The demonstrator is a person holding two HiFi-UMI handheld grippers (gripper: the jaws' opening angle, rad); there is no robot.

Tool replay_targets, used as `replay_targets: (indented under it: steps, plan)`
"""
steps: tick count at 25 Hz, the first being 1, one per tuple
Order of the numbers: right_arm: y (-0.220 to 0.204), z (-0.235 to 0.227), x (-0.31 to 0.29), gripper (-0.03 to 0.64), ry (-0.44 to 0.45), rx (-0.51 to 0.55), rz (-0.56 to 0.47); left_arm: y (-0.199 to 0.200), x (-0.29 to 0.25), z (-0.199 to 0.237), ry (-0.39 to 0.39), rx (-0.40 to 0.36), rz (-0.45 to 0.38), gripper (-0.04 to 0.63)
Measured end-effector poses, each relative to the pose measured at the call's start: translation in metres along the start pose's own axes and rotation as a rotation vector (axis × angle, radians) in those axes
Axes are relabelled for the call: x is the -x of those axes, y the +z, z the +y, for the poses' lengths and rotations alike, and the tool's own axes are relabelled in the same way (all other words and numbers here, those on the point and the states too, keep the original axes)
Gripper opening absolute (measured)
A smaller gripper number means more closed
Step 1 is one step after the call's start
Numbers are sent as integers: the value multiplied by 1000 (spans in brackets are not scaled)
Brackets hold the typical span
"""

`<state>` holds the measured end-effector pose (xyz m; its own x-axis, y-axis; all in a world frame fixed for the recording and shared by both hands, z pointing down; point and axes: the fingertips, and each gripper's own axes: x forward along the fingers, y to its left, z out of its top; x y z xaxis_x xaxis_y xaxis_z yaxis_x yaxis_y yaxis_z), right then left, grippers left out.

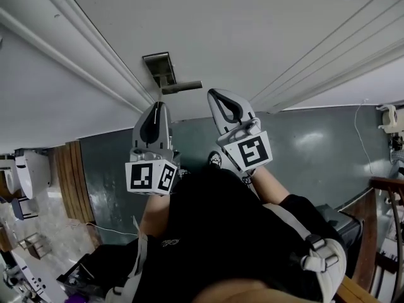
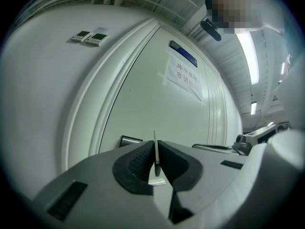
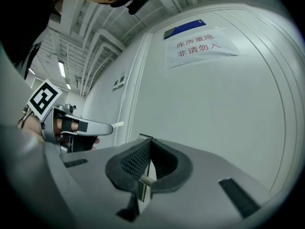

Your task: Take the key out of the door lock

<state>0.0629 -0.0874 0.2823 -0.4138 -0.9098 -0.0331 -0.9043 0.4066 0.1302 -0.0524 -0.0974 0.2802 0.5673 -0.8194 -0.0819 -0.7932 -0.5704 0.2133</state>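
Observation:
My left gripper (image 2: 156, 147) is shut on the key (image 2: 155, 149), whose thin metal blade stands edge-on between the dark pads and pokes out past their tips. In the right gripper view the key (image 3: 117, 124) juts from that gripper's nose, clear of the door. The lock plate (image 1: 159, 68) with its lever handle (image 1: 182, 87) sits on the white door (image 1: 252, 36), a short way beyond both grippers. My left gripper (image 1: 155, 105) is just below the handle. To its right, my right gripper (image 1: 218, 96) is shut with nothing between its pads (image 3: 143, 156).
A paper notice (image 2: 183, 78) and a blue sign (image 2: 183, 53) hang on the door. Two wall switches (image 2: 90, 36) sit left of the frame. The grey-green floor (image 1: 315, 150) has a wooden strip (image 1: 69, 182) at the left and furniture (image 1: 385, 232) at the right.

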Motion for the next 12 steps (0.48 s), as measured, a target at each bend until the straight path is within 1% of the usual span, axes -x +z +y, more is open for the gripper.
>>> replay_targets:
  steps: [12]
  plan:
    - [1,6,-1,8,27,0,-2,-3,5,-2,15,-21,4,37]
